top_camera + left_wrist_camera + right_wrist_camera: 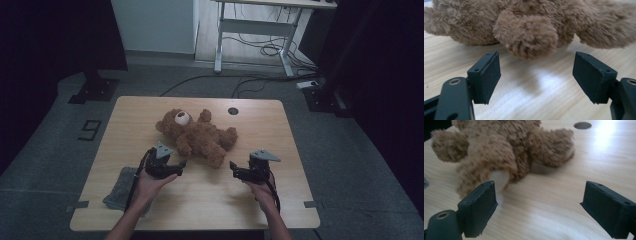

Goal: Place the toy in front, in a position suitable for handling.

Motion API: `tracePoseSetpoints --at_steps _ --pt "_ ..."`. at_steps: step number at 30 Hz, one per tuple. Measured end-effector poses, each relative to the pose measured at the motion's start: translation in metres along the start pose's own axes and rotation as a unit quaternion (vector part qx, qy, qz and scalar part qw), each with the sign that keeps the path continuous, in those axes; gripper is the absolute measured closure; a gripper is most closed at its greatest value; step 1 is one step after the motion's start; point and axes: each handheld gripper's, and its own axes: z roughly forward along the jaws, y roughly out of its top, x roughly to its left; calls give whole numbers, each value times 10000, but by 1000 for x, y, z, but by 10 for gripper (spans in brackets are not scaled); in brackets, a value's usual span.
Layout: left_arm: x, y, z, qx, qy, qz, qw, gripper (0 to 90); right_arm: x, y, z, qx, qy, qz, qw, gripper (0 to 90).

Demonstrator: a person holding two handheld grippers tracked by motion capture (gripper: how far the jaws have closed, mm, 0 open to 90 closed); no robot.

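Observation:
A brown teddy bear (197, 136) lies on its back in the middle of the wooden table (150, 115), head toward the far left. My left gripper (181, 166) is open just short of the bear's near arm (527, 37), which sits ahead of the gap between the jaws. To the right, my right gripper (233, 167) is open too, pointing left at the bear's leg; its cream foot sole (499, 177) is close to the left jaw. The bear (506, 147) is touched by neither gripper.
A grey folded cloth (120, 189) lies at the table's near left edge, beside the left forearm. A round cable hole (233, 110) sits at the far side of the table. Beyond the table stand a desk frame (250, 35) and floor cables (250, 82).

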Motion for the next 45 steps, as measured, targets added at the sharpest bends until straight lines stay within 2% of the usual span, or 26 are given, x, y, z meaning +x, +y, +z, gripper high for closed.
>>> tracePoseSetpoints --at_steps 5,8,10,13,17,19,21,22,25,26,27,30,31,32,34,37,38,39,40,45 --pt "1 3 13 -42 -11 24 10000 196 8 10 9 -63 173 45 9998 118" --pt "0 7 25 -58 23 74 10000 184 17 21 16 -93 271 -72 9996 118" --pt "0 9 35 50 24 117 9999 176 22 26 21 -77 322 -118 9994 118" --pt "2 12 45 56 49 38 10000 173 30 32 30 -31 371 -240 9990 113" --pt "5 15 53 49 117 -25 9999 173 37 38 48 94 482 -249 9985 110" --pt "8 16 57 61 174 -69 9998 194 40 38 60 229 465 -286 9982 110" --pt "10 16 59 82 209 -101 9997 216 40 38 63 290 477 -296 9980 111" --pt "13 16 62 82 260 -168 9995 279 42 37 73 453 480 -309 9973 130" --pt "16 16 67 102 225 -255 9994 364 42 37 82 543 468 -302 9970 139" --pt "17 15 71 147 241 -295 9992 390 41 37 92 625 543 -262 9962 166" --pt "17 15 71 147 241 -295 9992 431 41 37 92 625 543 -262 9962 166" --pt "17 13 71 121 235 -300 9992 574 39 33 105 855 769 -212 9931 390" --pt "17 13 71 121 235 -300 9992 610 38 33 107 858 770 -223 9931 425" --pt "21 15 68 1 86 -462 9989 639 37 34 107 844 735 -228 9934 471" --pt "24 17 64 -67 -16 -535 9985 673 33 36 106 775 811 -185 9935 542" --pt "24 18 61 -157 -63 -521 9985 687 31 37 105 748 842 -220 9934 576" --pt "22 20 56 -287 -152 -526 9981 690 28 38 103 691 810 -225 9941 598" --pt "22 20 56 -287 -152 -526 9981 693 28 38 103 691 810 -225 9941 598" --pt "20 21 53 -367 -209 -507 9978 696 25 40 99 581 741 -215 9953 612" --pt "8 26 44 -484 -314 -282 9979 707 16 40 90 369 645 -202 9970 632"
